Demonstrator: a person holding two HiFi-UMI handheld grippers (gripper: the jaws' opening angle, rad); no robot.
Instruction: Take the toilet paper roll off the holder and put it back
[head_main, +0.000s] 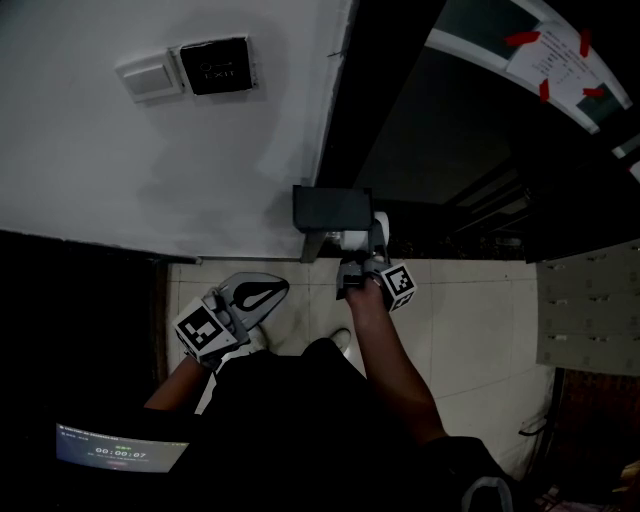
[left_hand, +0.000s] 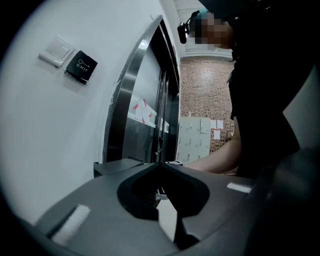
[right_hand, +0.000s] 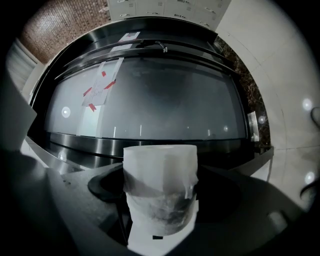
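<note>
A white toilet paper roll (right_hand: 160, 175) stands between the jaws of my right gripper (right_hand: 161, 210), which is shut on its sides. In the head view the right gripper (head_main: 360, 262) holds the roll (head_main: 379, 228) just right of the dark holder (head_main: 330, 210), which is fixed at the foot of the white wall. I cannot tell whether the roll still touches the holder. My left gripper (head_main: 262, 293) hangs lower left of the holder, apart from it. Its jaws meet at the tips with nothing between them, as the left gripper (left_hand: 162, 167) view shows, with the holder (left_hand: 117, 166) beyond.
On the white wall (head_main: 120, 170) sit a light switch (head_main: 150, 77) and a black exit button (head_main: 215, 65). A dark glass door with a metal frame (right_hand: 150, 110) and taped paper notices (head_main: 560, 55) stands right of the holder. Pale floor tiles (head_main: 480, 320) lie below.
</note>
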